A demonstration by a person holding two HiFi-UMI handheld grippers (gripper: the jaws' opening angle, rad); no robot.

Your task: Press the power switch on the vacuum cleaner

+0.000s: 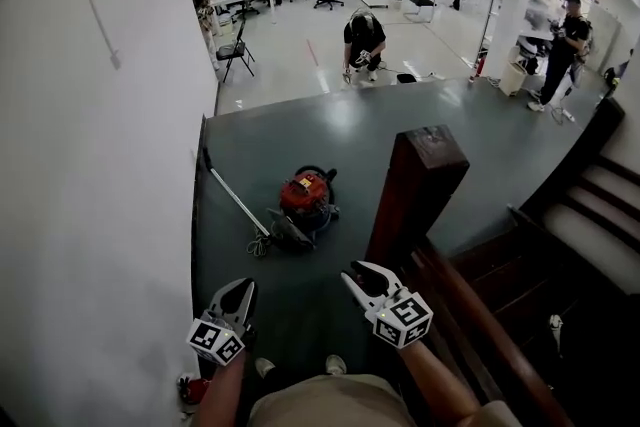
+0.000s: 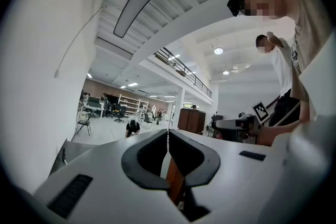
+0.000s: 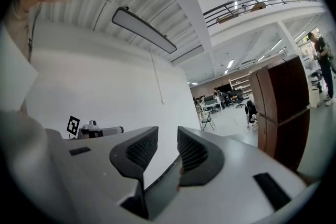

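While the vacuum (image 1: 305, 197) lies farther off on the floor (image 1: 400, 150), the jaws of the left gripper (image 1: 242, 289) are held clenched on nothing, those of the right gripper (image 1: 365, 275) released, empty.

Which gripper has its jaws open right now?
The right gripper: its jaws stand apart with nothing between them, while the left gripper has its tips together.
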